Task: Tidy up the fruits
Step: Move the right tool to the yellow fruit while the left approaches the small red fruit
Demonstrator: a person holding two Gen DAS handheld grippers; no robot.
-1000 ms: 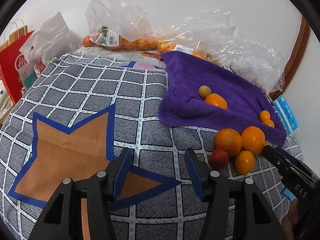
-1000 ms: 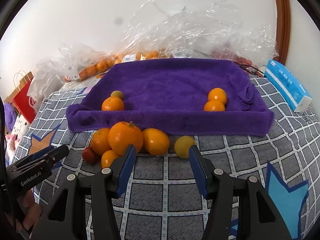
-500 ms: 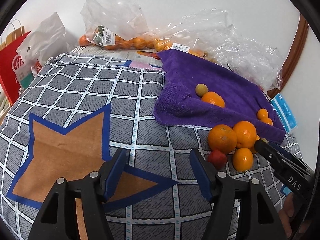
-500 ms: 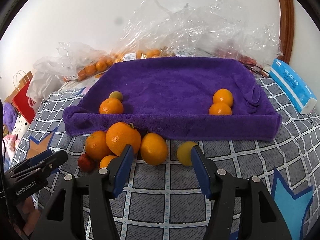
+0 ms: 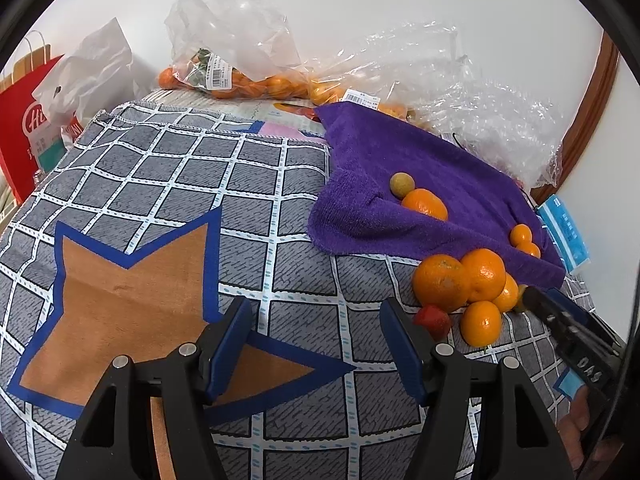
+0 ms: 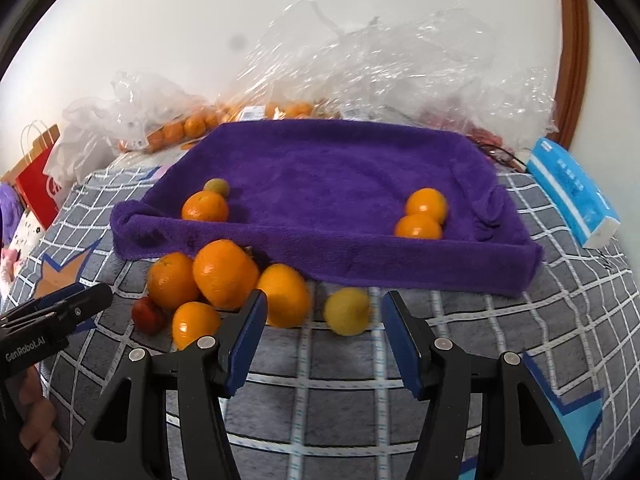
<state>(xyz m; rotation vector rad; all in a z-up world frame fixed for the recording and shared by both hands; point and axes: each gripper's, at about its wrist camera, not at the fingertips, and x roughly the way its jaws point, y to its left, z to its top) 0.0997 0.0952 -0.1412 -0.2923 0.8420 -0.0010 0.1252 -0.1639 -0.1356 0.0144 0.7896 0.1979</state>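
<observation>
- The left gripper (image 5: 314, 344) stands half open and empty over the checked blanket (image 5: 168, 184).
- The loose oranges (image 6: 224, 276) lie packed before the purple towel (image 6: 320, 168); a push could scatter them.
- The right gripper (image 6: 324, 340), half open and empty, hangs near the yellow fruit (image 6: 347, 316), which may roll away.

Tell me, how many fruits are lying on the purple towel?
4: a small greenish fruit touching an orange at the purple towel left side; two oranges together at right. None appears hidden.
</observation>
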